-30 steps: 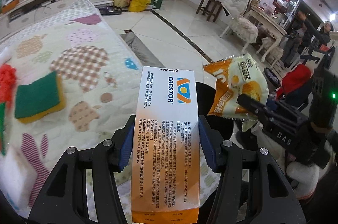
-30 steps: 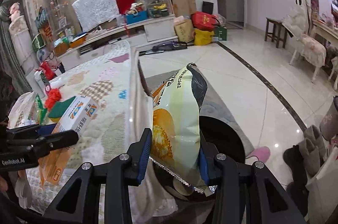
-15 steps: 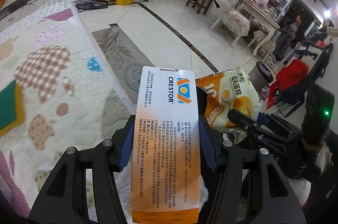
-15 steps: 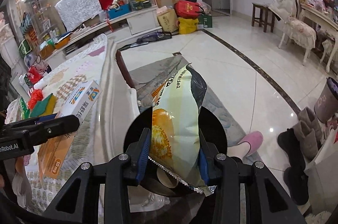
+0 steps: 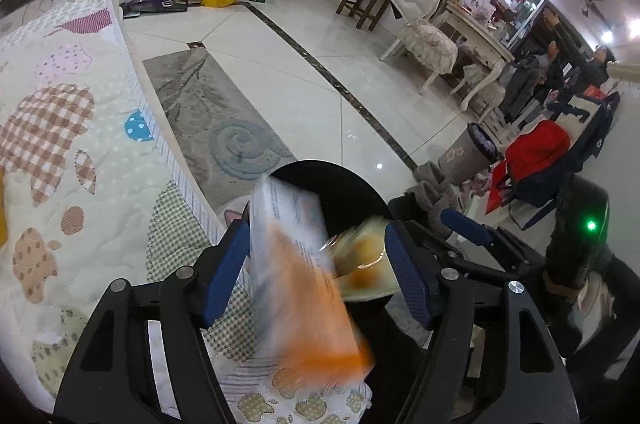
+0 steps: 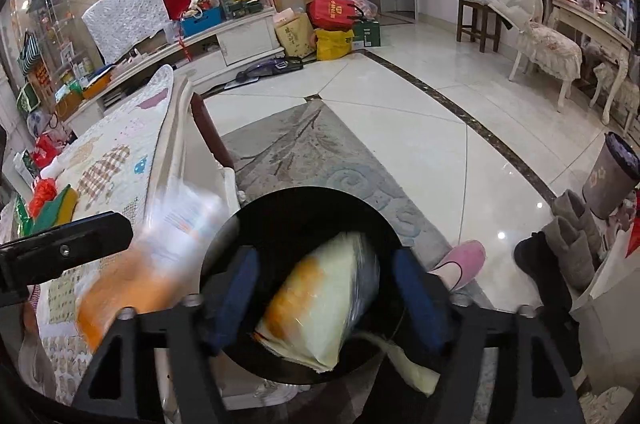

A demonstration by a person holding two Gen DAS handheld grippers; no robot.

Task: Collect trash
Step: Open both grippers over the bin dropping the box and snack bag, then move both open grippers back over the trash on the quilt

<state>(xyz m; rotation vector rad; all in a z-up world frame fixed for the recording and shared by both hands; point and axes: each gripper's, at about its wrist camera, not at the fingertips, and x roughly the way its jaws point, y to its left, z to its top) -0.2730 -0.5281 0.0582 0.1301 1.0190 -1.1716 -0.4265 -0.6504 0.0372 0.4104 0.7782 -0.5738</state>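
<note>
Both grippers hang over a round black trash bin (image 5: pixel 340 179) (image 6: pixel 304 201) beside the quilted bed. My left gripper (image 5: pixel 316 270) is open; the white and orange Crestor box (image 5: pixel 296 276) is blurred, loose between the jaws, tilting toward the bin. It also shows at the left of the right wrist view (image 6: pixel 160 244). My right gripper (image 6: pixel 326 294) is open; the yellow snack bag (image 6: pixel 324 300) is blurred and falling into the bin. The bag shows in the left wrist view (image 5: pixel 364 268) too.
The quilt-covered bed (image 5: pixel 52 127) lies left of the bin, with a green sponge (image 6: pixel 56 207) and red item on it. A grey rug (image 5: pixel 216 119), pink slipper (image 6: pixel 460 260), boots (image 6: pixel 572 224) and a small grey bin (image 5: pixel 468 151) are on the tiled floor.
Both grippers opened over the bin. The Crestor box and the snack bag, held before, are released and dropping. Both grippers moved further over the bin.
</note>
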